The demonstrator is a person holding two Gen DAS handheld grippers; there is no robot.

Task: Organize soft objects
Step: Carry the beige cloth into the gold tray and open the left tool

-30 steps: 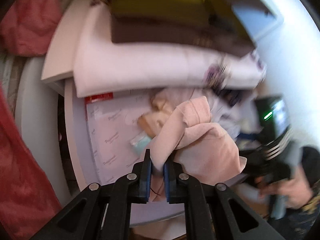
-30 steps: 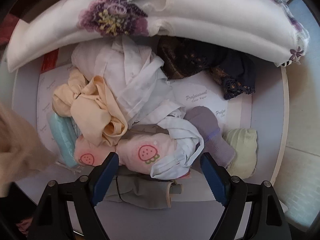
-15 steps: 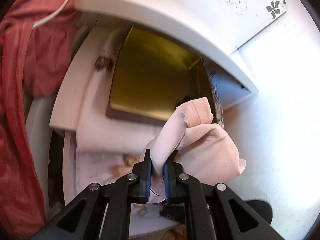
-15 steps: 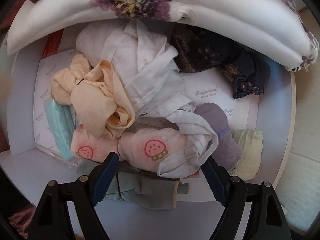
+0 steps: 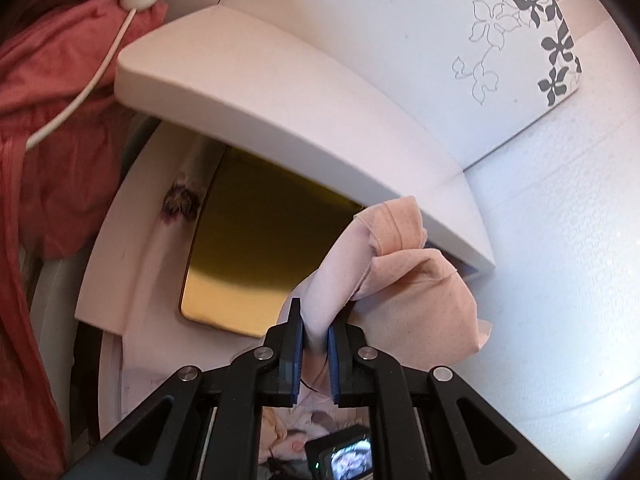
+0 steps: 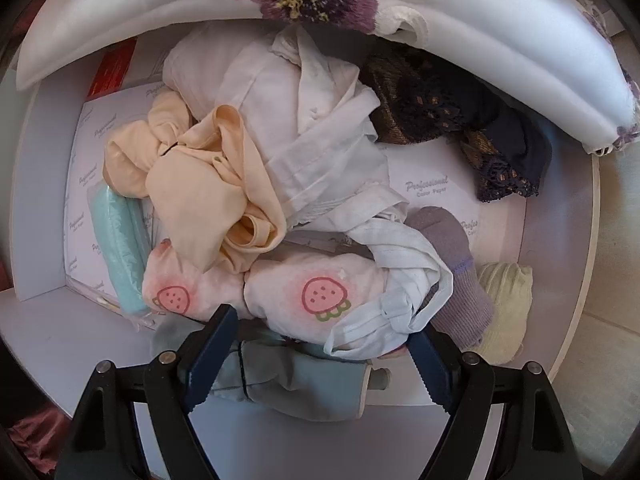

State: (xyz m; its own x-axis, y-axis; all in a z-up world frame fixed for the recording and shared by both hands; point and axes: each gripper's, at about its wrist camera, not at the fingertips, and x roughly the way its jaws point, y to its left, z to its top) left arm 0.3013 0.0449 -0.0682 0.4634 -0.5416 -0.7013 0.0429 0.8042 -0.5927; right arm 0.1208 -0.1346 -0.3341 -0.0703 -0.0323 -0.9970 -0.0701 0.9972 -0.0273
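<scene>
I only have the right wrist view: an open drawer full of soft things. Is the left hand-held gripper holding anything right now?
Observer: Yes. The left hand-held gripper is shut on a pale pink garment, which bunches above its fingers.
Operator: Is it over the drawer?
Observer: It is raised in front of a white cabinet; a gold-coloured panel shows in the opening beneath.
Operator: Anything off to its side?
Observer: Red fabric hangs at the left, with a white cord lying across it.
Operator: And my right hand-held gripper?
Observer: The right hand-held gripper is open, empty, just above the strawberry-print piece.
</scene>
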